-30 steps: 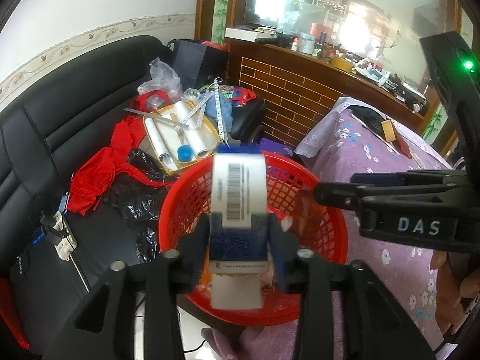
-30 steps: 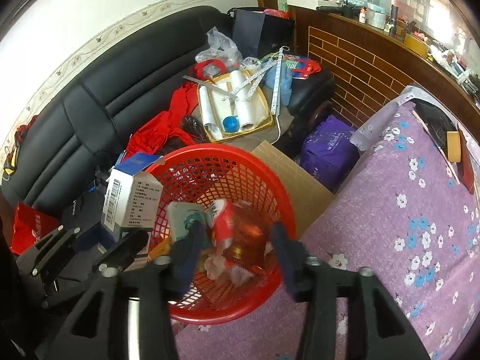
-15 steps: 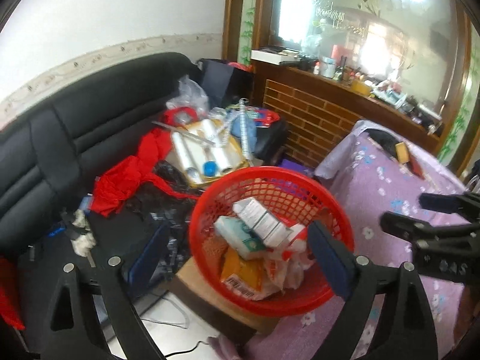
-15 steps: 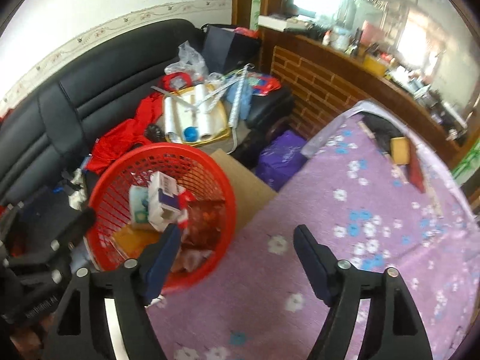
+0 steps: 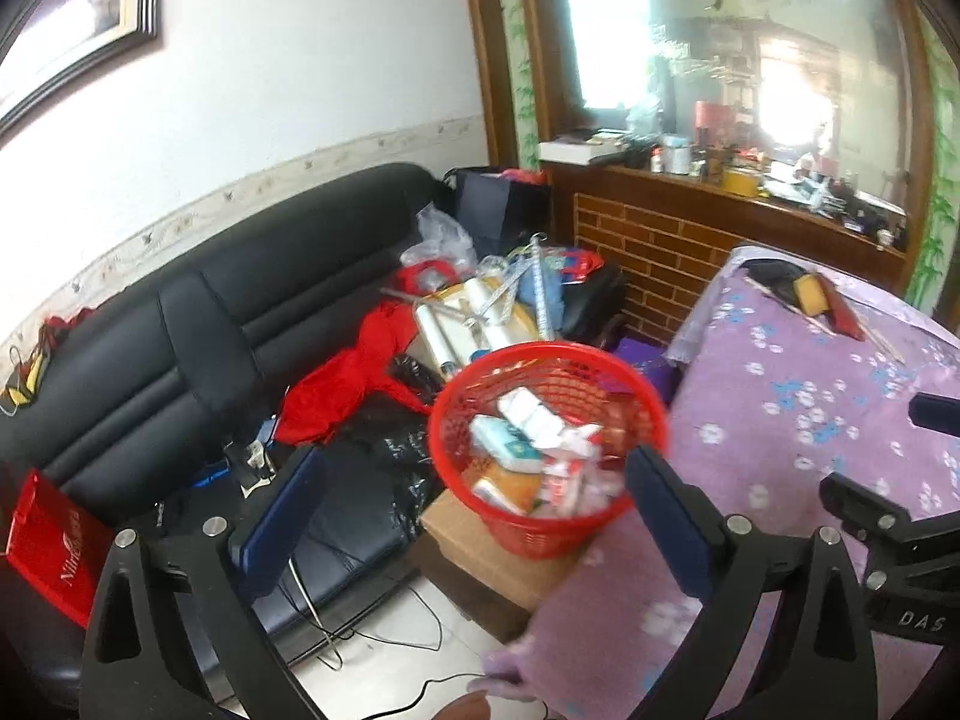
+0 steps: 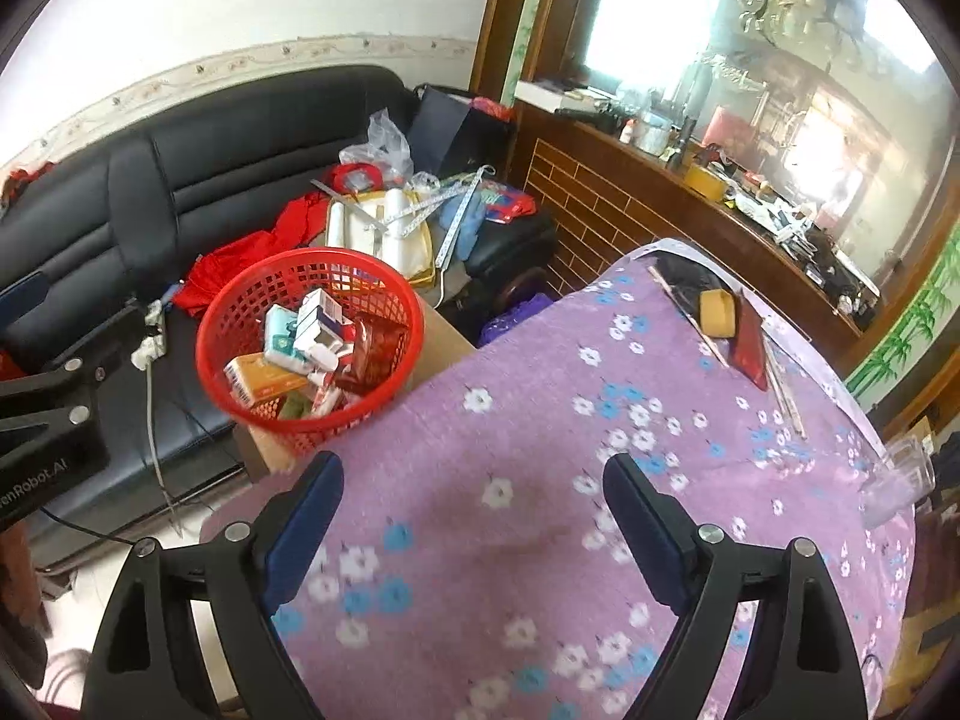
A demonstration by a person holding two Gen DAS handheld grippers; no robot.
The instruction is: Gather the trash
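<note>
Red basket [image 6: 309, 348]: mesh plastic, standing on a cardboard box [image 5: 480, 546] between the black sofa [image 5: 180, 330] and the purple flowered surface [image 6: 540, 420]. Contents: assorted trash, namely small cartons [image 6: 312, 324], an orange box [image 6: 264, 381] and wrappers.

Left claw [image 5: 474, 516]: jaws opening, wide apart, nothing between them, poised before the basket.

Right claw [image 6: 474, 510]: jaws opening, wide apart, nothing between them, above the bare cloth of the surface.
</note>
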